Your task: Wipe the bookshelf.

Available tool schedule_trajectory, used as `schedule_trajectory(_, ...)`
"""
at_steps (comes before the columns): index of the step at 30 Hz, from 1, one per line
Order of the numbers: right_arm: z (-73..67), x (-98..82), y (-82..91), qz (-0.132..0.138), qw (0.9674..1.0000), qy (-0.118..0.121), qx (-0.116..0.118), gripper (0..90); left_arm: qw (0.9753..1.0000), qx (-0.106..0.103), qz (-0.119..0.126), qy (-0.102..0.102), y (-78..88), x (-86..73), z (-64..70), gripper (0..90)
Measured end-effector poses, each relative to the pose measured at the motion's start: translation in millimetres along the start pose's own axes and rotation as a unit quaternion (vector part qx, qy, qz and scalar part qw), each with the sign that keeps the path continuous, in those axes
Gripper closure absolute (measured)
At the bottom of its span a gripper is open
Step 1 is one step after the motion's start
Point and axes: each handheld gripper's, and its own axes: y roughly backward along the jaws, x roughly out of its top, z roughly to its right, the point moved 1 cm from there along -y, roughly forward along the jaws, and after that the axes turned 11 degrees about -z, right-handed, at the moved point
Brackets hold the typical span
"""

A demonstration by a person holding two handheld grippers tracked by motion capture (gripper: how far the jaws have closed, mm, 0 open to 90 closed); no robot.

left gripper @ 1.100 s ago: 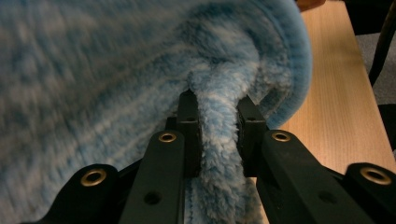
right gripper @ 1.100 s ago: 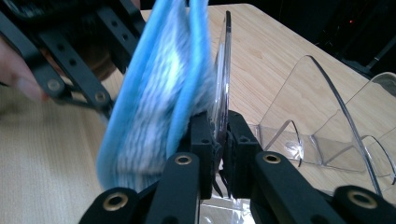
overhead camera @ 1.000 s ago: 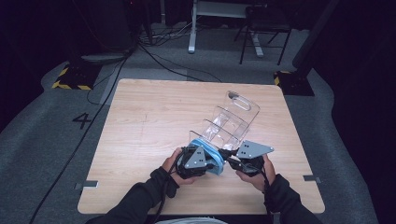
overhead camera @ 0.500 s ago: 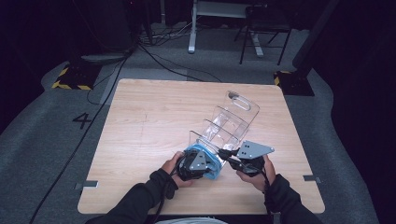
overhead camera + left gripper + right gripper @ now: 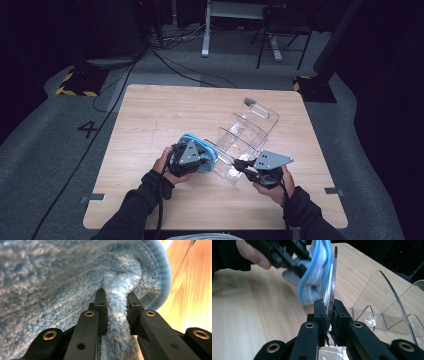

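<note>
A clear plastic tiered holder (image 5: 245, 137) lies tilted on the wooden table (image 5: 150, 115). My right gripper (image 5: 239, 164) is shut on the holder's front panel (image 5: 331, 287), whose thin edge runs up between its jaws. My left gripper (image 5: 206, 156) is shut on a fold of a blue microfibre cloth (image 5: 117, 312). In the high view the cloth (image 5: 205, 150) lies bunched against the holder's near left end. In the right gripper view the cloth (image 5: 317, 277) presses flat against the panel, with the left gripper (image 5: 299, 263) behind it.
Table edge runs close behind both forearms at the bottom of the high view. A black cable (image 5: 161, 210) trails from the left hand. Beyond the table's far edge are floor cables (image 5: 175, 70) and chair legs (image 5: 280, 45).
My left hand has moved left and a little toward the person along the holder's front, dragging the blue cloth with it. The right hand and the holder have kept still.
</note>
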Motion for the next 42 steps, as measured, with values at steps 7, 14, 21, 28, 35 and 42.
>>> schedule_trajectory(7, -0.2, -0.3, -0.1, 0.001, 1.0, -0.003, 0.0, 83.8, 0.9986, -0.016, 0.042, -0.029, 11.3, 23.0, 18.4, 76.7)
schedule_trajectory(14, 0.6, -0.9, 0.6, -0.001, 1.0, -0.004, -0.003, 84.1, 0.9967, -0.041, 0.044, -0.054, -5.1, 34.4, 45.1, 76.8)
schedule_trajectory(21, 0.9, -1.6, 0.6, 0.001, 1.0, -0.002, -0.003, 84.1, 0.9961, -0.062, 0.055, -0.031, -13.0, 24.5, 44.6, 76.8)
schedule_trajectory(28, 0.9, -1.4, 0.4, 0.001, 1.0, -0.001, -0.004, 84.1, 0.9959, -0.07, 0.047, -0.032, -21.0, 17.5, 42.4, 76.7)
schedule_trajectory(35, 1.6, -1.7, 0.5, 0.001, 1.0, -0.004, -0.003, 84.1, 0.9961, -0.071, 0.034, -0.04, -28.0, 13.5, 44.9, 76.8)
schedule_trajectory(42, 1.0, -1.5, 0.2, 0.001, 1.0, -0.001, -0.007, 84.2, 0.9925, -0.087, -0.036, -0.079, -57.2, 7.7, 61.5, 76.7)
